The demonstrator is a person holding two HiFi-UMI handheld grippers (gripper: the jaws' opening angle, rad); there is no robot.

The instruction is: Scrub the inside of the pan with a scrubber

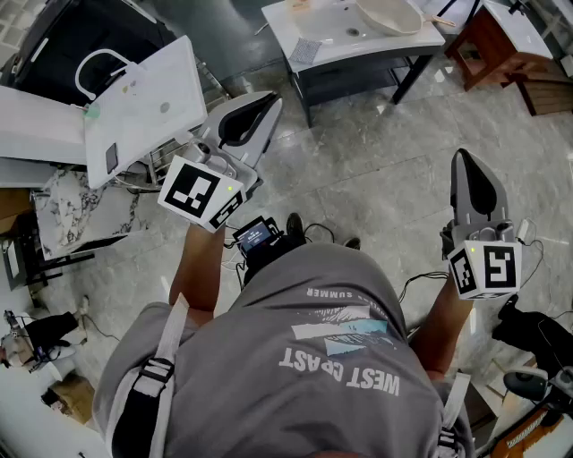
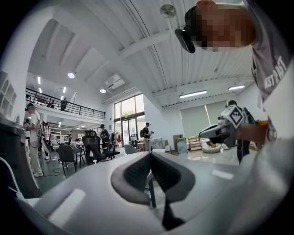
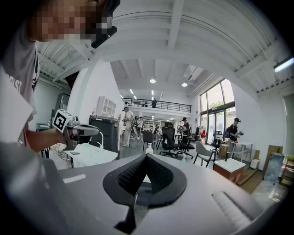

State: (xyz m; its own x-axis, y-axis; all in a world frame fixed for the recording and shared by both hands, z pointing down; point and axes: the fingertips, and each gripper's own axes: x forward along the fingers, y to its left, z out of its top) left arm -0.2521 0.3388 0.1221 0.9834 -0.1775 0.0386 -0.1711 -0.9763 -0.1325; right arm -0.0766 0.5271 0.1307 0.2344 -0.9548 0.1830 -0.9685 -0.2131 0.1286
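1. Head view: the left tool [image 1: 267,106], grey plastic with a black-and-white marker cube, is held up in the air. Its jaws are pressed together with nothing in them. The right tool [image 1: 466,161], also grey plastic with a marker cube, is pressed together and empty too. Under both tools there is only the grey stone floor [image 1: 376,170]. Far ahead of the tools stands a white surface [image 1: 331,45] with a pale round bowl [image 1: 389,16] on it. No pan and no scrubber can be seen.
2. Left gripper view: the left tool [image 2: 149,156] has its jaw tips touching, with nothing between them. Off to its right, the right tool [image 2: 216,131] is up in the air.
3. Right gripper view: the right tool [image 3: 146,158] has its jaws together, with nothing between them. Off to its left is the left tool [image 3: 87,131].
4. I think the scrubbing has not started. To do it well, find the pan and scrubber first. Then spread one tool, pinch the scrubber tight, and steady the pan with the other tool.
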